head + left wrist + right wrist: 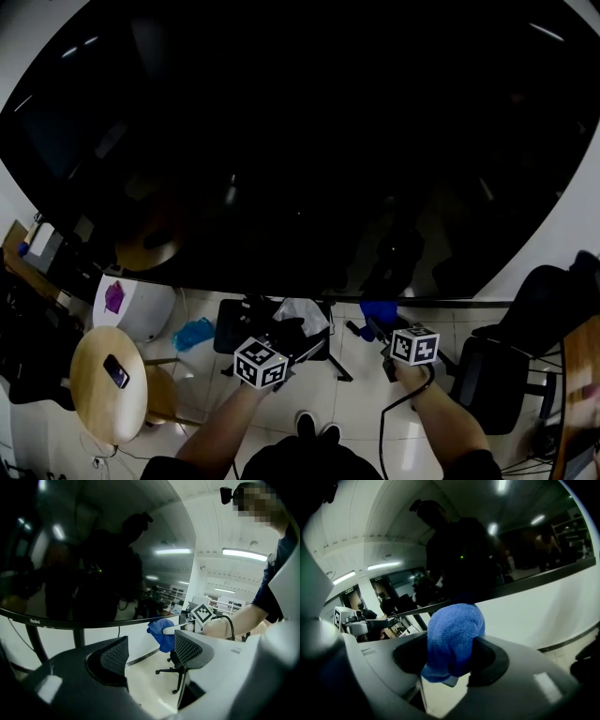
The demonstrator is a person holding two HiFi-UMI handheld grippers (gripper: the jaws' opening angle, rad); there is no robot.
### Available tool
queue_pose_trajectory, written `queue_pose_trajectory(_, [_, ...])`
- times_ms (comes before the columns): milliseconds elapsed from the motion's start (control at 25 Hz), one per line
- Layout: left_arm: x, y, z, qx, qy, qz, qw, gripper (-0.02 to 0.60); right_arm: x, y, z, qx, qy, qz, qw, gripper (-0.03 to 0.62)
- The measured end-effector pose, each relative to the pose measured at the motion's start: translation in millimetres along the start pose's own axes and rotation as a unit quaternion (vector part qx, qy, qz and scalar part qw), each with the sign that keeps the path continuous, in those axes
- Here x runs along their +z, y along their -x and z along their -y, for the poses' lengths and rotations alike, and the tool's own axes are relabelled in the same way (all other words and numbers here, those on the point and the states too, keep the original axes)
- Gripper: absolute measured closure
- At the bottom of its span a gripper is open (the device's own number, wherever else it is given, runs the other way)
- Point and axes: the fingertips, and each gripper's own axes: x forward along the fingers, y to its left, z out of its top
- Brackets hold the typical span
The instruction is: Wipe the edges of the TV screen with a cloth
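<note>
The big dark TV screen (300, 141) fills most of the head view; its bottom edge (309, 292) runs just above both grippers. My right gripper (377, 325) is shut on a bunched blue cloth (379, 310), which sits right below that edge. In the right gripper view the cloth (452, 634) bulges between the jaws, close under the TV's bottom edge (525, 581). My left gripper (284, 330) is left of it, open and empty. The left gripper view shows its jaws apart around bare floor, the cloth (161, 633) ahead at the TV's bottom edge (93, 621).
The TV stand's black legs (323, 352) stand under the screen. At the left is a round wooden table (94, 394) with a phone (116, 371), and a white bin (141, 309). A black office chair (511, 361) stands at the right. The person's shoes (317, 428) show below.
</note>
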Motion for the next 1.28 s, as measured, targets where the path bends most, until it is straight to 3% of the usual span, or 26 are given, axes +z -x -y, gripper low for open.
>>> queue_pose_trajectory(480, [-2, 63, -50, 0.028, 0.012, 0.025, 0.9992, 0.282, -4, -49, -68, 0.016, 0.008, -0.007, 1.000, 0.365])
queue_pose_trajectory(800, [-2, 121, -115, -0.008, 0.012, 0.023, 0.9996, 0.282, -12, -102, -129, -0.015, 0.002, -0.003, 1.000, 0.365])
queue_pose_trajectory(1080, [-8, 177, -172, -0.058, -0.004, -0.009, 0.9982, 0.282, -13, -148, -179, -0.061, -0.033, 0.029, 0.997, 0.365])
queue_pose_trajectory(1280, [-18, 205, -198, -0.051, 0.005, -0.021, 0.9985, 0.282, -17, -167, -201, -0.063, -0.055, 0.039, 0.996, 0.365])
